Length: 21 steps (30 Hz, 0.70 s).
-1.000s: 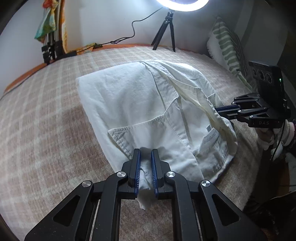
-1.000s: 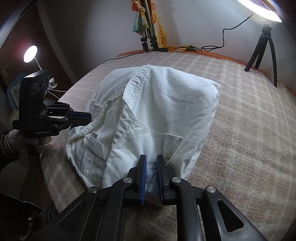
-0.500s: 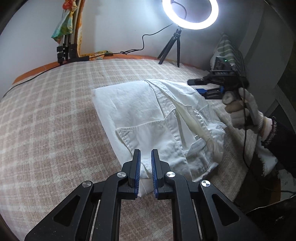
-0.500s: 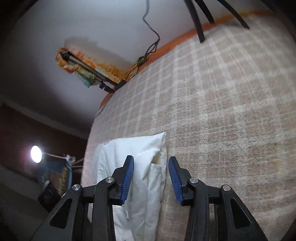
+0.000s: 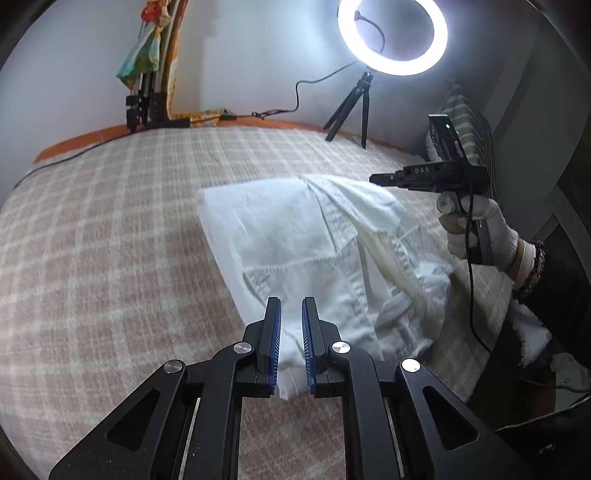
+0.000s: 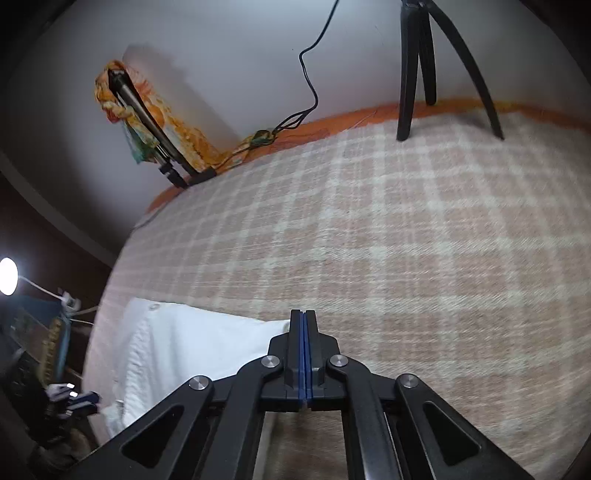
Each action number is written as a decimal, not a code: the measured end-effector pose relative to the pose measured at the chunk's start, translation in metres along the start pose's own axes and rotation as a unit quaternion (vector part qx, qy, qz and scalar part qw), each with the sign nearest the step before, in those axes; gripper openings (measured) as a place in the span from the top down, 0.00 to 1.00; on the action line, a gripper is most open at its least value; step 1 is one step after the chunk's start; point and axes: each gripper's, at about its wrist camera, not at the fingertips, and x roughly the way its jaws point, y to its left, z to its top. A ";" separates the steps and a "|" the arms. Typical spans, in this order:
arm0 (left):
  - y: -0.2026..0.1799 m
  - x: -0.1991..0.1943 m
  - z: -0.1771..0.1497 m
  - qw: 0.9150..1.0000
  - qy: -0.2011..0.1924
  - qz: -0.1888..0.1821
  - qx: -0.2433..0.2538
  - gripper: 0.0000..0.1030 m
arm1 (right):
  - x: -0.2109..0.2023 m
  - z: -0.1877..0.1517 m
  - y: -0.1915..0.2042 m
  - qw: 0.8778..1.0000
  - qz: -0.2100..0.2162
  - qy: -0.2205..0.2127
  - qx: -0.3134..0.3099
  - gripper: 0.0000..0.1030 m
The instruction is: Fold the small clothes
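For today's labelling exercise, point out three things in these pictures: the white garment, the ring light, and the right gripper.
white garment [image 5: 295,236], left wrist view, on its flat upper panel.
ring light [image 5: 393,35], left wrist view, on the glowing ring's lower left arc.
right gripper [image 6: 303,321], right wrist view, at the closed fingertips.

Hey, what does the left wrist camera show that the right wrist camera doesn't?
Only the left wrist view shows the lit ring light, the striped pillow, the gloved hand holding the right tongs, and the left tongs clamped on the white shirt's near edge.

Only the right wrist view shows a small lamp at the left edge and the right tongs' pads pressed together with nothing between them.

Both show the shirt, the checked blanket, the black tripod, and the colourful cloth on a stand.
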 end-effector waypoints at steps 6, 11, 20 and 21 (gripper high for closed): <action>-0.013 0.016 0.051 1.000 -0.027 0.006 0.010 0.72 | -0.043 0.003 0.047 0.994 -0.003 -0.070 -0.082 0.81; -0.028 0.065 0.080 1.000 -0.017 0.014 0.022 0.71 | -0.011 -0.007 0.109 0.980 -0.028 -0.031 -0.195 0.81; -0.019 0.116 0.056 0.998 0.052 0.025 0.026 0.71 | 0.039 -0.027 0.105 0.971 -0.050 0.041 -0.232 0.83; -0.018 0.111 0.057 0.998 0.051 0.024 0.020 0.71 | 0.036 -0.024 0.102 0.973 -0.043 0.044 -0.222 0.83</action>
